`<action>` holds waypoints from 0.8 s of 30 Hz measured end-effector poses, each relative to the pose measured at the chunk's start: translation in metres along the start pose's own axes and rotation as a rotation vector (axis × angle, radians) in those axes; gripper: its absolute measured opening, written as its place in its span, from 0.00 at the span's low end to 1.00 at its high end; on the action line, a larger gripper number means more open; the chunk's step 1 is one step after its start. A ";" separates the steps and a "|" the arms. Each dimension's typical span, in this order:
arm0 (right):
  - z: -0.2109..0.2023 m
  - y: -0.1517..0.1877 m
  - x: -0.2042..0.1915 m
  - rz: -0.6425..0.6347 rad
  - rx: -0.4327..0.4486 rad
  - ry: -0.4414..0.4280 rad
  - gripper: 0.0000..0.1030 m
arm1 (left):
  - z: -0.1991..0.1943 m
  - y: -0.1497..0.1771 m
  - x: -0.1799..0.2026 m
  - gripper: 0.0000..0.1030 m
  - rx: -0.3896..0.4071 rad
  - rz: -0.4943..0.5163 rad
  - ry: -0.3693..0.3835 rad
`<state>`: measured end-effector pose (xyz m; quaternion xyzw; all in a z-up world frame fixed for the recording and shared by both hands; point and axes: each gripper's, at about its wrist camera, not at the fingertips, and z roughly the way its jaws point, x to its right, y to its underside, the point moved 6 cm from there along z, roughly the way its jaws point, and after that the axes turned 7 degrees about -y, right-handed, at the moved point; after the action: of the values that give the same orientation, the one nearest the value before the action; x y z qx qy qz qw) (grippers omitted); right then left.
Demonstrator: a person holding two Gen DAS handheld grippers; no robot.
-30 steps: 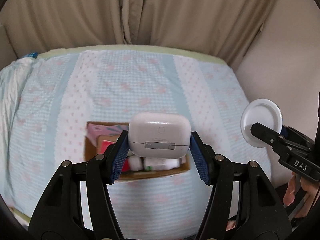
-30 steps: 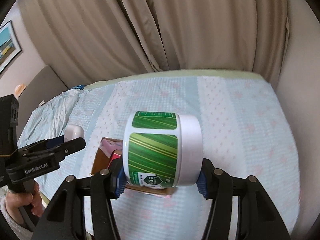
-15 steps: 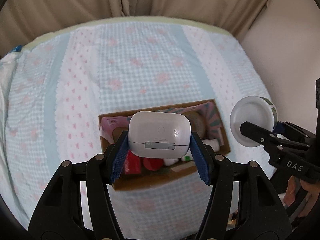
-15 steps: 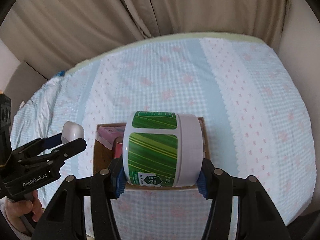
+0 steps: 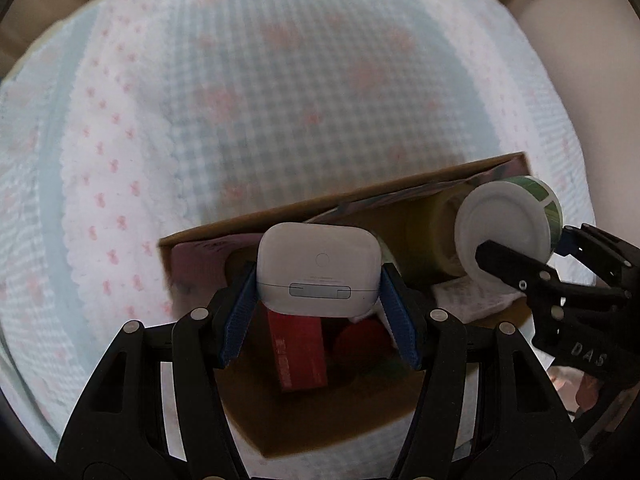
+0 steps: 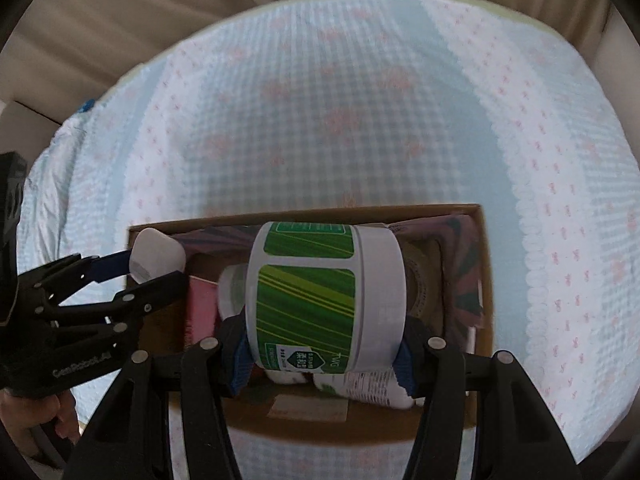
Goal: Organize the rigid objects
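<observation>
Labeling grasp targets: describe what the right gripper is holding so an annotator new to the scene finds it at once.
On the blue-and-white checked bedspread sits an open cardboard box of small items. Just above it, the right gripper has its jaws closed on a round jar lying on its side. Its green striped label and wide white lid set it apart from the plain white earbud case in the left gripper.

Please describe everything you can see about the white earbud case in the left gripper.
The earbud case is a small rounded box of smooth, glossy white plastic. It is closed; a grey metal hinge strip and a faint round button face the camera. The left gripper is shut on it, with a blue pad pressing each short side. The case is held level in the air over the left part of the cardboard box. Nothing else touches it.
</observation>
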<state>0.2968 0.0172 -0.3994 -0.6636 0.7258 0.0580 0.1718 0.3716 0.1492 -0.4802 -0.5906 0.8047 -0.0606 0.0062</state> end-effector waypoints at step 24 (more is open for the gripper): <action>-0.002 0.019 0.015 -0.061 -0.032 0.001 1.00 | -0.005 0.022 -0.014 1.00 -0.056 -0.060 -0.016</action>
<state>0.2767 0.0044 -0.4056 -0.6882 0.7041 0.0642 0.1626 0.3542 0.1692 -0.4788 -0.6149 0.7879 -0.0337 -0.0057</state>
